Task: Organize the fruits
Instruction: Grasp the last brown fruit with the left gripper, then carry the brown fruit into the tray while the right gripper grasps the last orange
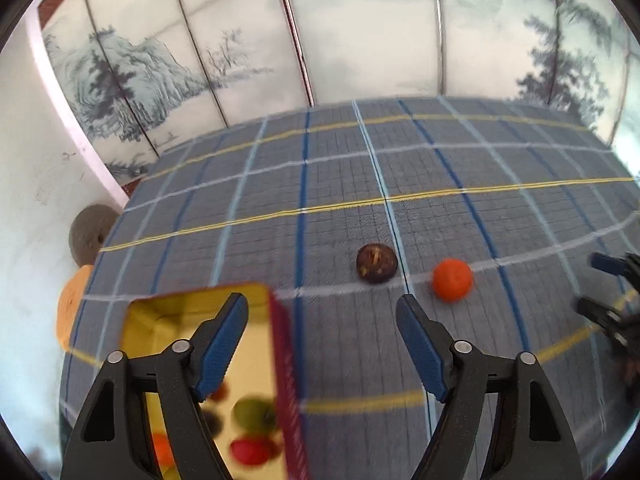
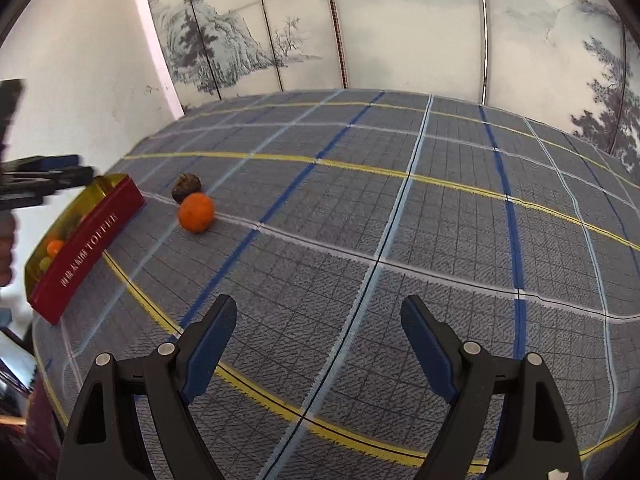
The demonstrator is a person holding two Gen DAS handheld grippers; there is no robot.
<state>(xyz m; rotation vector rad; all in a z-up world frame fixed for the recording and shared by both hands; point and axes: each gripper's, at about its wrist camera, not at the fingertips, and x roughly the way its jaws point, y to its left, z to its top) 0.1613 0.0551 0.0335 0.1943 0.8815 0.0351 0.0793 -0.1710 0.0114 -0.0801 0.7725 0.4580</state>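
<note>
Fruits lie in two places around the red tin (image 2: 86,246), a long box with a gold interior and white "TOFFEE" lettering on its side, standing on the blue-grey plaid tablecloth (image 2: 400,240). Inside the tin sit several small ones: an orange piece (image 2: 55,247), a green one (image 1: 254,414) and a red one (image 1: 252,451), with others too blurred to name. Outside the tin, just off its far end, an orange mandarin (image 2: 196,212) rests on the cloth, and a dark brown fruit (image 2: 186,187) sits touching or nearly touching it on the side away from the right wrist camera.

The left gripper (image 1: 322,346) hangs over the tin's far end with its jaws spread wide and nothing between them; its left blue pad (image 1: 222,344) overlaps the tin's gold interior in the left wrist view, though whether it touches the tin cannot be told. The right gripper (image 2: 318,354) hovers above bare cloth, well apart from the tin and from both loose fruits, its jaws likewise wide and empty.

Beyond the tin, behind the table, stands a folding screen (image 2: 400,28) painted with misty mountains and pines.
</note>
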